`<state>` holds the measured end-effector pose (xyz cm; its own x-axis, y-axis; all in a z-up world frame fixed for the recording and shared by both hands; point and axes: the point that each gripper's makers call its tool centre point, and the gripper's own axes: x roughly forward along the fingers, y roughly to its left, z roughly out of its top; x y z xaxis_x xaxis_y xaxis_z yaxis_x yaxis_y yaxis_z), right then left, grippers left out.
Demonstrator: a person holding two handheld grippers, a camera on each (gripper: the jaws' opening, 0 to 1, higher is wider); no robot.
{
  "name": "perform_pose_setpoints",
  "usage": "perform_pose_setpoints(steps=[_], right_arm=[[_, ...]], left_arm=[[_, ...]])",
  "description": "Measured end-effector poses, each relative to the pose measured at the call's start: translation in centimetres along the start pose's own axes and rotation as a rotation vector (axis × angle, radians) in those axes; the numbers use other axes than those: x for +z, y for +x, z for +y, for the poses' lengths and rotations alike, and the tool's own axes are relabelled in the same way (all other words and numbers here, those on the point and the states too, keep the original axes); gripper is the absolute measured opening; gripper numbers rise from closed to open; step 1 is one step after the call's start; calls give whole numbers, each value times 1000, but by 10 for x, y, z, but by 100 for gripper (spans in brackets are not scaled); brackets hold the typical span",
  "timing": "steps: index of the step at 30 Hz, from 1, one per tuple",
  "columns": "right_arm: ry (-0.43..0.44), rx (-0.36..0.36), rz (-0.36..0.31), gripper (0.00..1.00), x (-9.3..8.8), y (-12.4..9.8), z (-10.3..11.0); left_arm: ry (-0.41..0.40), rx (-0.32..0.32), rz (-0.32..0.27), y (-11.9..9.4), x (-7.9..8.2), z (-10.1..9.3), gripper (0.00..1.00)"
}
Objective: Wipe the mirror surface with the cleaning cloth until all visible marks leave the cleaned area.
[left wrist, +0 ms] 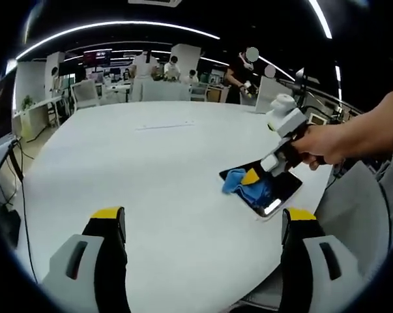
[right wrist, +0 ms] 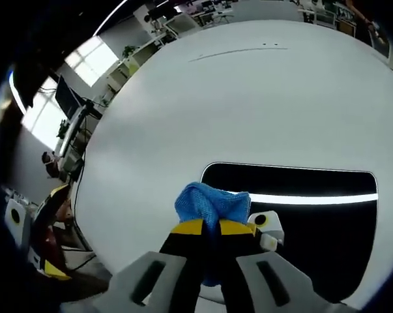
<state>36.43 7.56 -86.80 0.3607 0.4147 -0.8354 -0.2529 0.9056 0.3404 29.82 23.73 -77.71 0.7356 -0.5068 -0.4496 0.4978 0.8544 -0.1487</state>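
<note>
A dark rectangular mirror (right wrist: 300, 208) lies flat on the white table (right wrist: 248, 91), reflecting a ceiling light strip. My right gripper (right wrist: 210, 227) is shut on a bunched blue cleaning cloth (right wrist: 211, 203), which rests on the mirror's left end. In the left gripper view the same mirror (left wrist: 274, 192) sits near the table's right edge with the blue cloth (left wrist: 243, 184) on it, and the right gripper (left wrist: 251, 177), held by a person's hand (left wrist: 323, 145), presses down on the cloth. My left gripper (left wrist: 199, 216) stands open above bare table, well to the left of the mirror.
The white table (left wrist: 144, 169) is large and rounded, its edge close beside the mirror. Office desks, chairs and several people (left wrist: 238, 75) stand in the far background. A grey chair back (left wrist: 356, 202) is at the right past the table edge.
</note>
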Motion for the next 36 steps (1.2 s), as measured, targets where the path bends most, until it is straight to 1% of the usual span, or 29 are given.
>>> perform_pose_setpoints(steps=[3,5,8,12,14,17,19,26,29,30,31,33,34,36], right_arm=[[-10,5,-2,0,-2,-2,-3],[15,14,-5,0,-3,-5,-5],[10,12,-6,0,-5,-10,-11],[47,33,-8,0,-5,-11,-15],[58,37,-7,0,-5,-11,-15],[38,34,-3,0,-6,-13,-15],[39,34,0,0,-6,-13,-20],[47,28,-1,0,-7,-17,-32],[49,27,-2,0,-9,-20,-36],[50,32,-5,0,-8,-20,-37],[54,53,-12,0,-8,-20,-37],[69,44,-7,0,-9,-23,-41],[61,41,-6,0,-9,-24,-43],[54,37,-5,0,-9,-26,-47]], left_arm=[[-9,0,4,2,-1,-2,99],[-10,-7,0,5,0,-6,99],[24,-21,14,9,-2,-10,99],[11,-54,3,10,2,-15,99],[12,-53,4,11,1,-13,99],[-8,-43,-2,10,4,-8,99],[-12,-40,-13,9,7,-7,99],[-16,-39,-14,5,7,-4,98],[-33,-55,-18,4,7,-6,95],[-43,-67,-19,4,7,-8,93],[-40,-69,-16,4,7,-9,93],[10,-20,-31,4,9,-3,98],[-5,-21,-38,3,9,-4,99],[-26,-22,-35,3,8,-4,99]])
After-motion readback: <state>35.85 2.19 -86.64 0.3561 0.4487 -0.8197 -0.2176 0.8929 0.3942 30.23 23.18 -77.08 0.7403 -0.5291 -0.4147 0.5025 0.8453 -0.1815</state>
